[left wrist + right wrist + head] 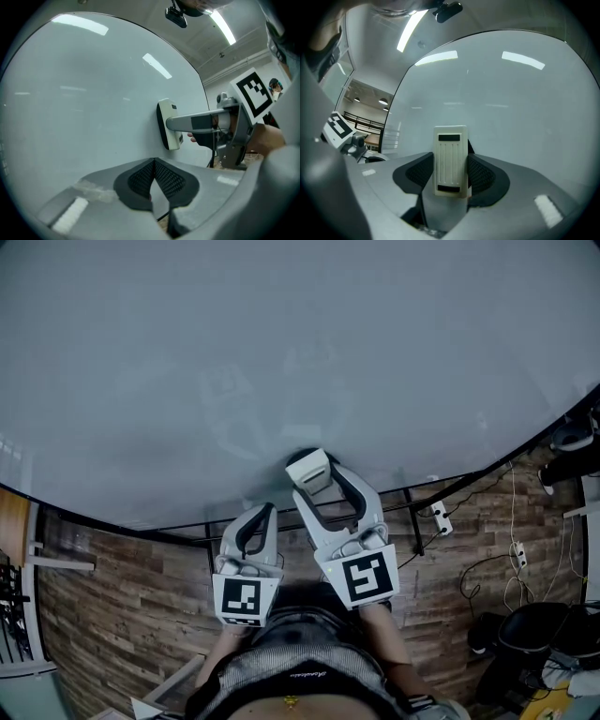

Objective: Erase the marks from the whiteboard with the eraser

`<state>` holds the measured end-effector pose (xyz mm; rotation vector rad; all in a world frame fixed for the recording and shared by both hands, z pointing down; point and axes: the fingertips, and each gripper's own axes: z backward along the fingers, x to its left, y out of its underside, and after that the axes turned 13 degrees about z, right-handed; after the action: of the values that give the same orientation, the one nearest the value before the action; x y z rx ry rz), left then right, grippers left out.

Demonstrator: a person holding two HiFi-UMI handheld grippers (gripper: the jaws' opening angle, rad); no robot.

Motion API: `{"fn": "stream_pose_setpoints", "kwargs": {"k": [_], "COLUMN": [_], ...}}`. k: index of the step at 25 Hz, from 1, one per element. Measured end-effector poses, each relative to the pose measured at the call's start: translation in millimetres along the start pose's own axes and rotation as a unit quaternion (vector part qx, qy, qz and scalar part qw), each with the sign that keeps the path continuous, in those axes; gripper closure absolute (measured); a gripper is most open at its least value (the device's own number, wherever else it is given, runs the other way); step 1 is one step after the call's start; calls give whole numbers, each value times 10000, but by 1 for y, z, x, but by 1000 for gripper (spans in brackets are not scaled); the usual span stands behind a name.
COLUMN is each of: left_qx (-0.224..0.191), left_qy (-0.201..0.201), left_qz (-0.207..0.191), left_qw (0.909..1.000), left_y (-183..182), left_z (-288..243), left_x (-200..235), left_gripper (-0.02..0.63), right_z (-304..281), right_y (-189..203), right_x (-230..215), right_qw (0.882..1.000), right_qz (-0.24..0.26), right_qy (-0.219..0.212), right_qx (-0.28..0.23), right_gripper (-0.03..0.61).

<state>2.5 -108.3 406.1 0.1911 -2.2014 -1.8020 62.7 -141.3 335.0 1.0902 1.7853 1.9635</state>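
**Eraser at the board.** The eraser (450,159), a small pale ribbed block with a dark wiping face, is pinched across its long sides by the right hand-held gripper (451,177) and is laid flat against the lower part of the upright whiteboard (281,352), on which no marks can be made out. It is judged light and rigid in the body and softer at the face, so the hard side walls are the place to be gripped. The left hand-held gripper (153,180) is pressed together on nothing.
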Motion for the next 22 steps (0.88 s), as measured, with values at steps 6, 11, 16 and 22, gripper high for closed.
{"fn": "stream_pose_setpoints", "kwargs": {"k": [6,11,16,22], "left_qx": [-1,93,157,272], "left_qy": [-91,-160,-30,2], "left_qz": [47,217,152,302], "left_qw": [9999,9996,9998,9992], "left_y": [1,3,9,17], "left_z": [-10,-17,-21,-28], "left_x": [-14,-25,-38,-43], "left_gripper": [609,609,609,609], "right_z": [15,26,35,29], "right_y": [15,29,38,42], "right_x": [-33,-56,-71,-73], "right_qw": [9999,9996,9992,9990], "right_qz": [-74,209,285,324], "right_qy": [73,3,-94,-180], "right_qx": [62,211,273,250], "right_gripper": [341,339,339,341]}}
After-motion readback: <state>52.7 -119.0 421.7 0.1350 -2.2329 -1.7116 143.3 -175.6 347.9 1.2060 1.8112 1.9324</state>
